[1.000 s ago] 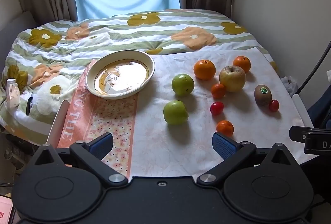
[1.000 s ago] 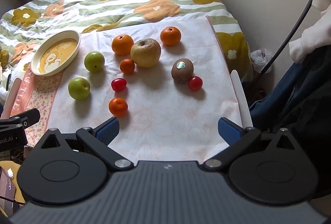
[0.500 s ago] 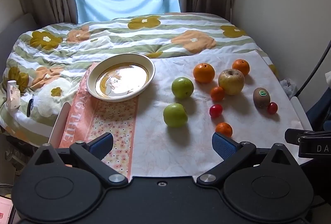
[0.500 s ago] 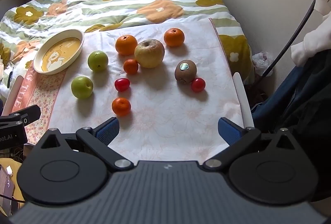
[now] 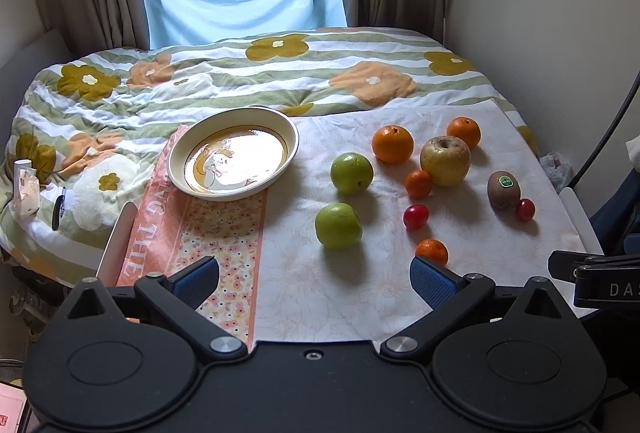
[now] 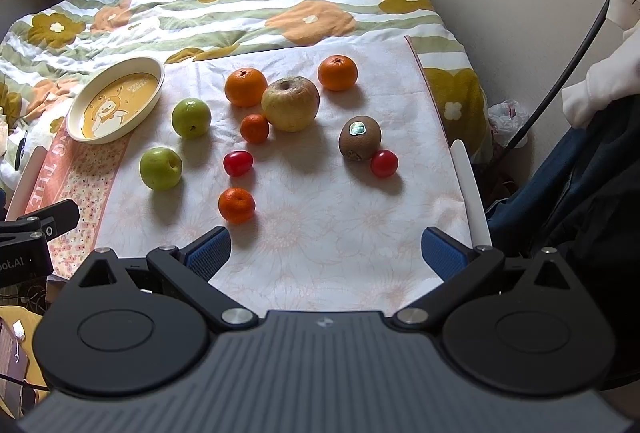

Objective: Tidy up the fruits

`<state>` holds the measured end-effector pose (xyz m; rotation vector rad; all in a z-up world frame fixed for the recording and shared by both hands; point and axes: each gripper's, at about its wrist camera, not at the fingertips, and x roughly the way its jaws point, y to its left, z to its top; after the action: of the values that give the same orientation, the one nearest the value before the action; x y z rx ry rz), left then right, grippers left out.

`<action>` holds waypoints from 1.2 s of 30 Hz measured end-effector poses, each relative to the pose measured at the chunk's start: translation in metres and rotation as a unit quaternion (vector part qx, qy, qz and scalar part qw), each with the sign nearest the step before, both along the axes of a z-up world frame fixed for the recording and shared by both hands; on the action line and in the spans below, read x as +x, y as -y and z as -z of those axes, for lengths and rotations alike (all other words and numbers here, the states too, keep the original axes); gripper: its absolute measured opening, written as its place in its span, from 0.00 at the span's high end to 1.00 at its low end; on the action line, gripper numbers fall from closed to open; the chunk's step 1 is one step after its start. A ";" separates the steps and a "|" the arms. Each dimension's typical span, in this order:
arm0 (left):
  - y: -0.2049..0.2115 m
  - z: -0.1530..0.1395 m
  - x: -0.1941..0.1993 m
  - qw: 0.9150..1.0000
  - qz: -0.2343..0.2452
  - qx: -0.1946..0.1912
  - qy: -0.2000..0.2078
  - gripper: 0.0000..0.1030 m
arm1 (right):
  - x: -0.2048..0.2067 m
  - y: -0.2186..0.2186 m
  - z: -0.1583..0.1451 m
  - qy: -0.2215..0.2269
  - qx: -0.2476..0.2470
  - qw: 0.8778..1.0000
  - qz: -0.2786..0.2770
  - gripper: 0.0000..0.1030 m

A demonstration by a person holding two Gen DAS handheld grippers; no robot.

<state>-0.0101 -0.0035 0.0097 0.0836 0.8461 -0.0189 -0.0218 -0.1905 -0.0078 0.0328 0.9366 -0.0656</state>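
Both tongs hang spread and empty at the near edge of the cloth [image 6: 320, 241], the left gripper [image 5: 314, 275] in front of the green fruit and the right gripper [image 6: 326, 253] in front of the orange and red pieces. Nearest the right gripper, just beyond its left finger, sits a small mandarin [image 6: 236, 205]; it looks light, with a loose, slightly yielding skin, so a gentle squeeze across its middle should do. Beyond that lie two cherry tomatoes [image 6: 237, 163], one ahead-left and one ahead-right touching the kiwi [image 6: 359, 138]; these are thin-skinned, smooth and likely to roll or burst, so they want the lightest closing. The kiwi is fuzzy and probably easy to hold across its short width. Straight ahead of the left gripper sits the near green apple [image 5: 338, 225], with a second green apple [image 5: 351, 173] behind it; both seem firm, heavy and waxy, best taken at the widest girth. Farther on stand a second small mandarin [image 6: 255, 128], the big yellowish apple [image 6: 291, 104] and two oranges [image 6: 245, 86]. The empty dish [image 5: 234, 153] lies ahead-left of the left gripper, well apart from every fruit
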 end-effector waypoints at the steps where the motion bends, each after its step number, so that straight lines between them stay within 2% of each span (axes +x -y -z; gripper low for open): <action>1: 0.000 0.000 0.000 1.000 0.001 0.000 0.000 0.00 | 0.000 0.000 0.000 0.000 0.000 1.000 0.000 0.00; 36: -0.001 -0.004 0.001 1.000 0.001 -0.003 0.005 0.00 | -0.001 -0.003 -0.002 0.002 0.001 1.000 -0.004 0.00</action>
<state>-0.0088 -0.0025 0.0134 0.0784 0.8353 -0.0222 -0.0224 -0.1875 -0.0057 0.0312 0.9327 -0.0579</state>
